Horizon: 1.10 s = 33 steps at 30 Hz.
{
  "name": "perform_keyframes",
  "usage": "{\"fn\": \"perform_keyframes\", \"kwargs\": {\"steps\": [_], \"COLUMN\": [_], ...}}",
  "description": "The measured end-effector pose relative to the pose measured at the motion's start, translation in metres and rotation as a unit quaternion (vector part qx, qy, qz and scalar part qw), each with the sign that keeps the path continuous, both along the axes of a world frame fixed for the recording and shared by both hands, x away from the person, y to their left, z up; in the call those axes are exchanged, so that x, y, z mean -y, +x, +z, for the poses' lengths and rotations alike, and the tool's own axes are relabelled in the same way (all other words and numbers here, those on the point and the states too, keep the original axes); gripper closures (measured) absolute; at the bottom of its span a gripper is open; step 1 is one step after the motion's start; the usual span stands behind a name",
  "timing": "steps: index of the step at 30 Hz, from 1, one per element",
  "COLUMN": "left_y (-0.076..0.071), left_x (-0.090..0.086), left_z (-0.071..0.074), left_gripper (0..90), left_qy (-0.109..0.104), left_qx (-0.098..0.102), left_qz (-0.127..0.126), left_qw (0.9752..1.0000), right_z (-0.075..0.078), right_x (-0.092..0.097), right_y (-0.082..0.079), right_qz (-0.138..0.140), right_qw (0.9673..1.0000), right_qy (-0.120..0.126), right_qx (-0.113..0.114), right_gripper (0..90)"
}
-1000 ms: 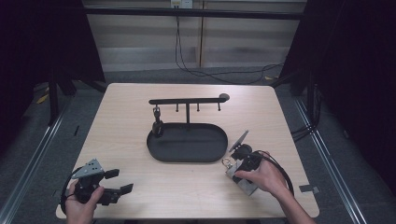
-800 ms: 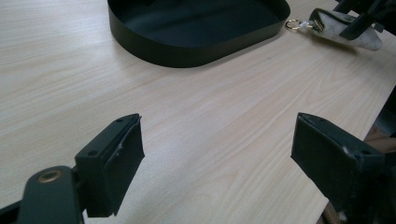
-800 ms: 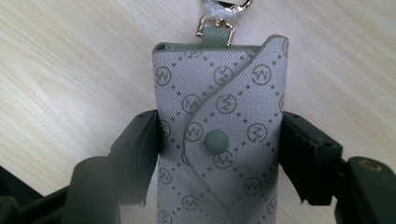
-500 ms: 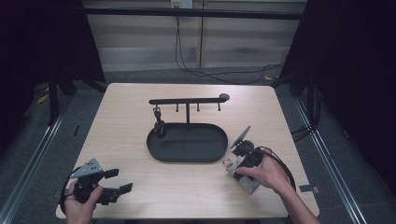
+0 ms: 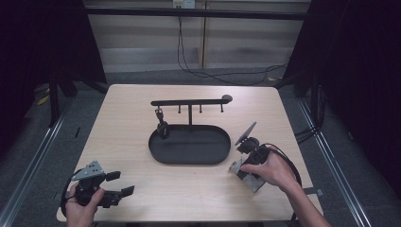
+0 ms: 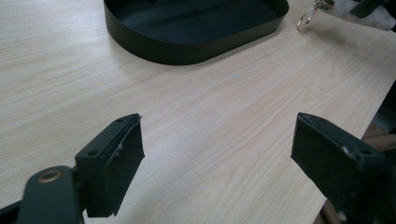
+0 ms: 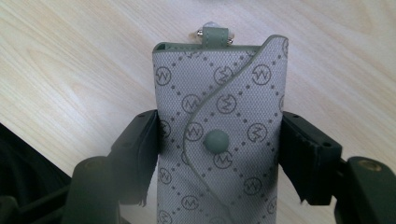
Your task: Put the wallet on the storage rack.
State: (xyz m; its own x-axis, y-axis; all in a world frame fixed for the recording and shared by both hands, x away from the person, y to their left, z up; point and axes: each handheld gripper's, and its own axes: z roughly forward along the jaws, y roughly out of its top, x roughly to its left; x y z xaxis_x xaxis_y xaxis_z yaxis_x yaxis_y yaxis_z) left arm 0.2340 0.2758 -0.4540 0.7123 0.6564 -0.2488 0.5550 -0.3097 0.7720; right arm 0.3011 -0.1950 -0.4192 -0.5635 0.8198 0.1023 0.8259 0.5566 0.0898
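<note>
A grey patterned key pouch (image 7: 219,107) with a round snap and a small ring loop at its far end sits between the jaws of my right gripper (image 7: 219,149), which is shut on its two sides. From above, the right gripper (image 5: 243,171) and the pouch (image 5: 235,168) are just right of the black oval tray (image 5: 189,161), low over the table. The pouch's metal ring (image 6: 306,18) points toward the tray. My left gripper (image 5: 120,183) is at the table's front left, open, with nothing between its jaws (image 6: 217,149).
A black rack (image 5: 189,101) with several hooks stands over the back of the tray (image 6: 187,46). A dark item (image 5: 162,127) hangs from its left hook. Bare wood lies between the two grippers. The table's near edge is close behind both hands.
The right hand has edged slightly toward the near edge with the pouch held in its jaws. The left gripper has stayed where it was.
</note>
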Motion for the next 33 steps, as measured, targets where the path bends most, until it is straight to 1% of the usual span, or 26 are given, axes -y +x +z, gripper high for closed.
{"fn": "perform_keyframes", "kwargs": {"steps": [2, 7, 10, 14, 16, 19, 20, 23, 28, 32, 33], "left_y": [0.0, 0.0, -0.001, 0.0, 0.0, 0.0, 0.0, 0.0, 0.0, 0.0, 0.0], "left_x": [-0.001, 0.0, 0.0, 0.0, 0.0, 0.0, 0.0, -0.001, -0.001, -0.001, -0.001], "left_z": [0.0, 0.0, 0.0, 0.0, 0.0, 0.0, 0.0, 0.0, 0.0, 0.0, 0.0], "left_gripper": [16.5, 16.5, 16.5, 16.5, 16.5, 16.5, 16.5, 16.5, 16.5, 16.6, 16.5], "left_qy": [0.0, -0.001, -0.001, -0.001, -0.003, -0.002, -0.003, -0.004, -0.003, -0.004, -0.005], "left_qx": [0.0, -0.001, -0.001, -0.001, -0.002, -0.001, -0.001, -0.002, -0.001, -0.002, -0.003], "left_qz": [0.0, -0.001, -0.003, -0.003, -0.004, -0.003, -0.004, -0.008, -0.007, -0.007, -0.008], "left_qw": [1.0, 1.0, 1.0, 1.0, 1.0, 1.0, 1.0, 1.0, 1.0, 1.0, 1.0], "right_z": [0.002, 0.007, 0.012, 0.023, 0.028, 0.036, 0.038, 0.042, 0.048, 0.05, 0.051], "right_x": [0.0, 0.001, 0.002, 0.005, 0.005, 0.005, 0.005, 0.003, 0.002, 0.0, -0.001], "right_y": [0.0, 0.002, 0.003, 0.006, 0.007, 0.009, 0.01, 0.014, 0.02, 0.027, 0.029], "right_qz": [-0.001, -0.002, -0.004, -0.006, -0.006, -0.009, -0.01, -0.008, -0.008, -0.013, -0.011], "right_qw": [1.0, 0.9999, 0.9999, 0.9998, 0.9997, 0.9996, 0.9996, 0.9996, 0.9996, 0.9996, 0.9995], "right_qy": [-0.007, -0.011, -0.014, -0.019, -0.016, -0.004, -0.001, -0.007, -0.004, -0.012, -0.013], "right_qx": [0.001, 0.0, 0.004, 0.01, 0.014, 0.025, 0.025, 0.025, 0.026, 0.023, 0.026], "right_gripper": [33.5, 33.5, 33.5, 33.5, 33.5, 33.5, 33.5, 33.5, 33.5, 33.5, 33.5]}}
